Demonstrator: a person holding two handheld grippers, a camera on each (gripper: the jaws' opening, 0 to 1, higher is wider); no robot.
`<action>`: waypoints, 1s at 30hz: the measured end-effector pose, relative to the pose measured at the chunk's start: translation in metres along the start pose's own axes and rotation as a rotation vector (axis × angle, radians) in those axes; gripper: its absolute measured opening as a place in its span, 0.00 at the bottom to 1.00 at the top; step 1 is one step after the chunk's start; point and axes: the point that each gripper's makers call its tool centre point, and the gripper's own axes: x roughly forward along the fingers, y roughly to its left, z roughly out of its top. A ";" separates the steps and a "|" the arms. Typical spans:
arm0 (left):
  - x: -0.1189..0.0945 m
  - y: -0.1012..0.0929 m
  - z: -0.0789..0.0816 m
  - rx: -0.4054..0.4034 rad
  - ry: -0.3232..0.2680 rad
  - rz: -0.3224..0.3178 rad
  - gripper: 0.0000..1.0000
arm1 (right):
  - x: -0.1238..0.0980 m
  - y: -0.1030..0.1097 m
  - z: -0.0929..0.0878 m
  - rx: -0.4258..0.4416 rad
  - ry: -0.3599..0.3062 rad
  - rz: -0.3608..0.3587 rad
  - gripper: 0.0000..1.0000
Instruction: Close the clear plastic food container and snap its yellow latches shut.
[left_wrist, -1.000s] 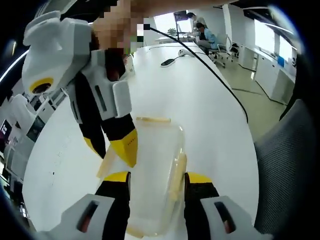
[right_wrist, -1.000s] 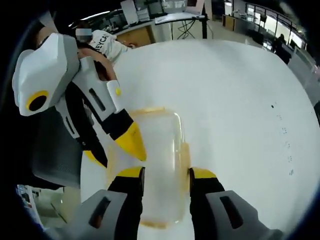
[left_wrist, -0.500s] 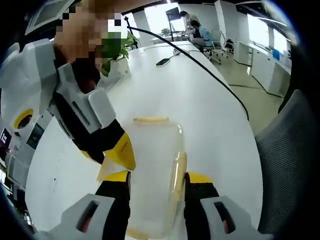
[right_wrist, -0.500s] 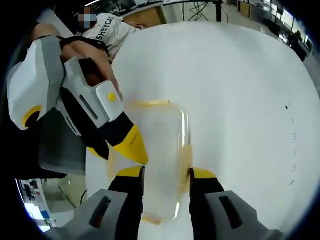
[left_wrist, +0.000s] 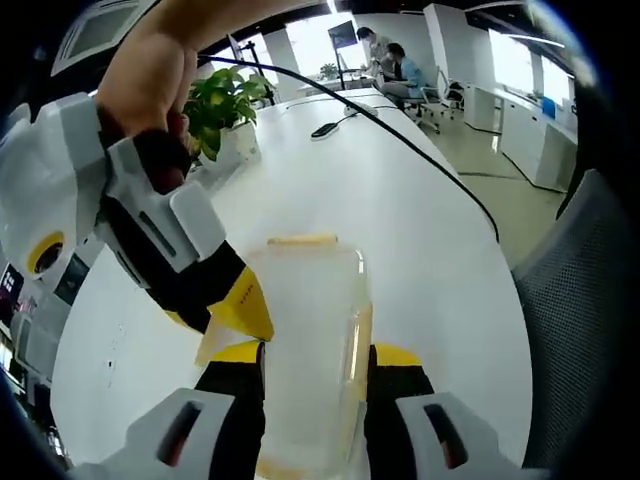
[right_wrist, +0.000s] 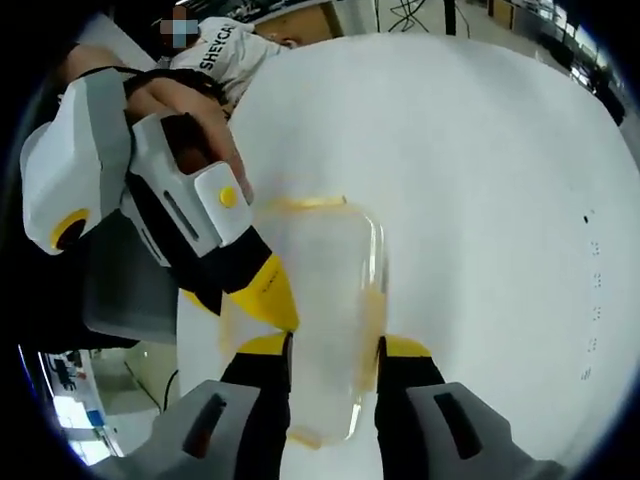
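In both views the container (left_wrist: 310, 330) runs lengthwise up from frame bottom between the narrowly spread jaws of the left gripper (left_wrist: 315, 362) and of the right gripper (right_wrist: 333, 352), both equally near.

Left hand-held gripper (left_wrist: 314, 360) jaws straddle clear container (left_wrist: 308, 340) w/ yellow latch (left_wrist: 358, 345); right hand-held gripper (left_wrist: 225, 305) alongside.

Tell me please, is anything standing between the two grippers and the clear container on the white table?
Nothing visible does. The left gripper has its jaws on either side of the clear container, and so does the right gripper from the opposite end. One tip of each gripper lies by a yellow latch on the container's long side.
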 end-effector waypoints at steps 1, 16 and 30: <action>0.000 0.000 0.000 0.002 -0.002 0.001 0.33 | 0.000 0.000 0.000 0.003 0.000 0.000 0.30; 0.001 -0.002 0.001 -0.022 -0.021 0.022 0.34 | 0.001 0.004 -0.002 0.009 0.073 -0.001 0.31; 0.001 -0.002 0.005 -0.054 0.021 -0.012 0.35 | -0.003 0.005 0.001 -0.083 0.065 -0.216 0.32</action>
